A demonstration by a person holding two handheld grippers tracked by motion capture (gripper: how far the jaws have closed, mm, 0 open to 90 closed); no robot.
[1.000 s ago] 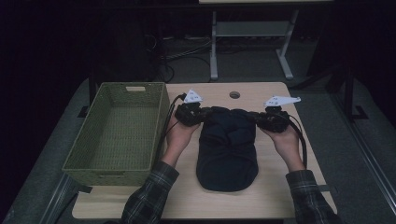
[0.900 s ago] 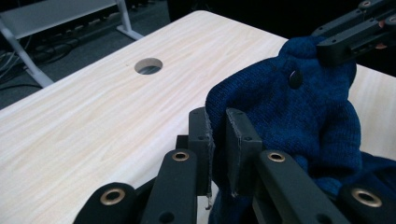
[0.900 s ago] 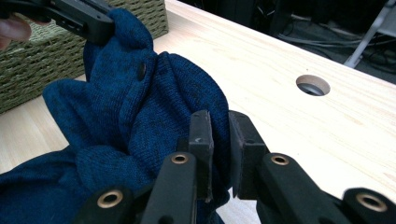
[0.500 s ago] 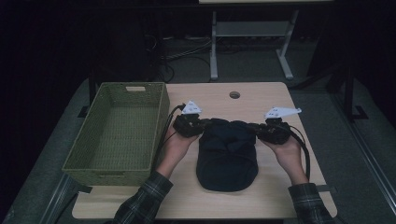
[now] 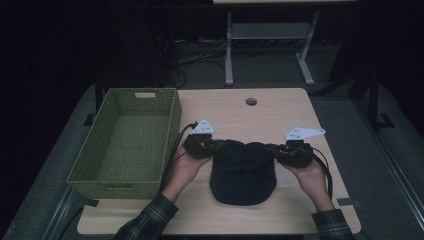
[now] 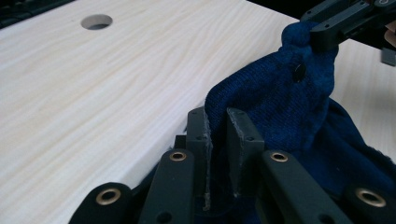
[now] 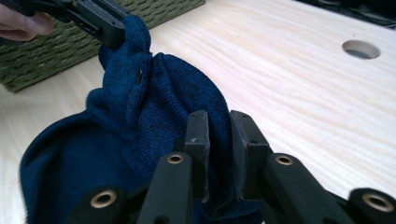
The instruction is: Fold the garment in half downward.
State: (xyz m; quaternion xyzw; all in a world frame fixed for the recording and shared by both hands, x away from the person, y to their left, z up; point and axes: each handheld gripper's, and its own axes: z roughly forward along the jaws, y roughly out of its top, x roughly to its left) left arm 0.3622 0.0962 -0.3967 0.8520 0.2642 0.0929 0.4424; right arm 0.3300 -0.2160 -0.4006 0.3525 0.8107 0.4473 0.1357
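High view: a dark blue knitted garment [image 5: 243,172] lies on the tabletop [image 5: 235,112], to the right of a green woven basket [image 5: 127,142]. The left gripper [image 5: 216,145] pinches the garment's far left corner and the right gripper [image 5: 274,148] its far right corner, so the far edge hangs bunched between them while the near part rests flat. In the left gripper view the knit is caught between the narrow pads [image 6: 205,140], which have just been easing apart slightly; the right gripper view shows the same hold on the cloth. A round hole [image 5: 251,101] sits in the far part of the tabletop.
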